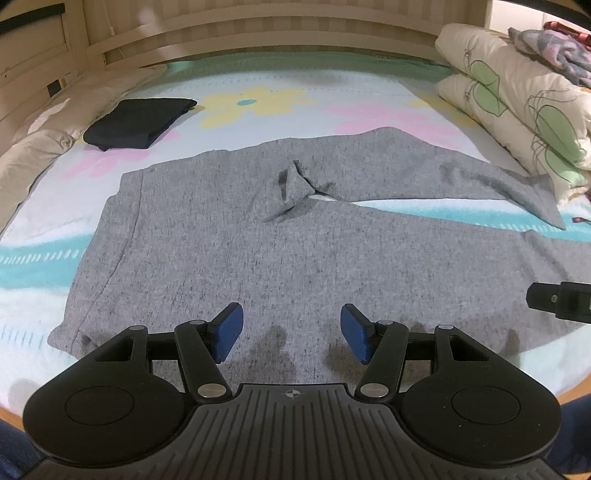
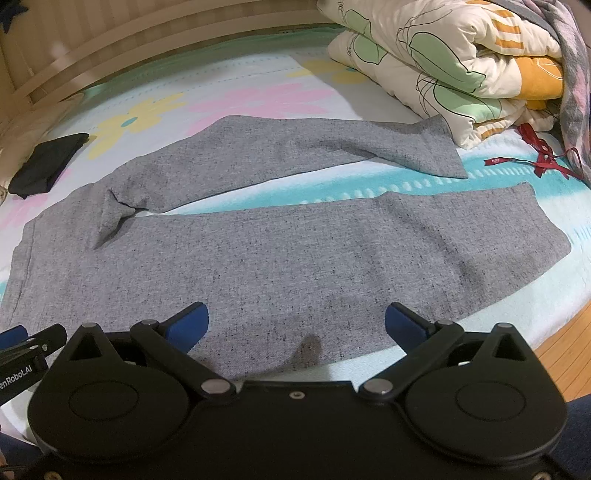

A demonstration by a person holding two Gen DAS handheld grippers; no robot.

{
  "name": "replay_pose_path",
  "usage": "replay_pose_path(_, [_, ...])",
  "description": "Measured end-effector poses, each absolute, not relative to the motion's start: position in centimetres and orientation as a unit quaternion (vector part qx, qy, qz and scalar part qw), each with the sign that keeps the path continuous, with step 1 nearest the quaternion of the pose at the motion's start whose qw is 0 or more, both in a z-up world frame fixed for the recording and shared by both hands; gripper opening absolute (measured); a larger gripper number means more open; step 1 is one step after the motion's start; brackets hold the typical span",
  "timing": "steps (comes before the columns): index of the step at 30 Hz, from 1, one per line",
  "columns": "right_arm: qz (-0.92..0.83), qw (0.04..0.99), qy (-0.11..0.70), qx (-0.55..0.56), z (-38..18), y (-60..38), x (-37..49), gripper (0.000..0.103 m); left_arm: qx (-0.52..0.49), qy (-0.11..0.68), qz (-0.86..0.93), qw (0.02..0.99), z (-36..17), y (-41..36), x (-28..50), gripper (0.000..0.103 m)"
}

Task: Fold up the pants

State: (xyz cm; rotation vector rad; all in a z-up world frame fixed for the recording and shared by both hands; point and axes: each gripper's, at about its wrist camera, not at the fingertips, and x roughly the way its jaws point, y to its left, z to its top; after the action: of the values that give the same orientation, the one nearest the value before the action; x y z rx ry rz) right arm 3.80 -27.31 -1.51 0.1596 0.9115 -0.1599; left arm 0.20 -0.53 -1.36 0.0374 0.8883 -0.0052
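Grey pants [image 1: 229,236] lie spread flat on the bed, waistband to the left, both legs running right and splayed apart, with a small bunched fold at the crotch [image 1: 295,184]. My left gripper [image 1: 291,332] hovers open over the near edge of the seat area, nothing between its blue pads. In the right wrist view the same pants [image 2: 295,251] fill the middle; my right gripper [image 2: 295,325] is open above the near leg's lower edge, holding nothing. The right gripper's tip [image 1: 557,299] shows at the left view's right edge.
A folded black garment [image 1: 136,123] lies at the far left by a beige pillow [image 1: 37,147]. A rolled floral quilt [image 2: 443,62] sits at the far right, touching the far leg's hem. A red ribbon [image 2: 535,158] lies beside it. Wooden headboard [image 1: 258,33] behind.
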Motion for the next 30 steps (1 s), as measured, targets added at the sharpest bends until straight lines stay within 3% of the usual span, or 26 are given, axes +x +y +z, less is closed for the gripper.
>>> replay_pose_path(30, [-0.074,0.890,0.444,0.073,-1.61,-26.98,3.80,0.102,0.024,0.438,-0.005,0.899,-1.66,-0.78,0.20,0.057])
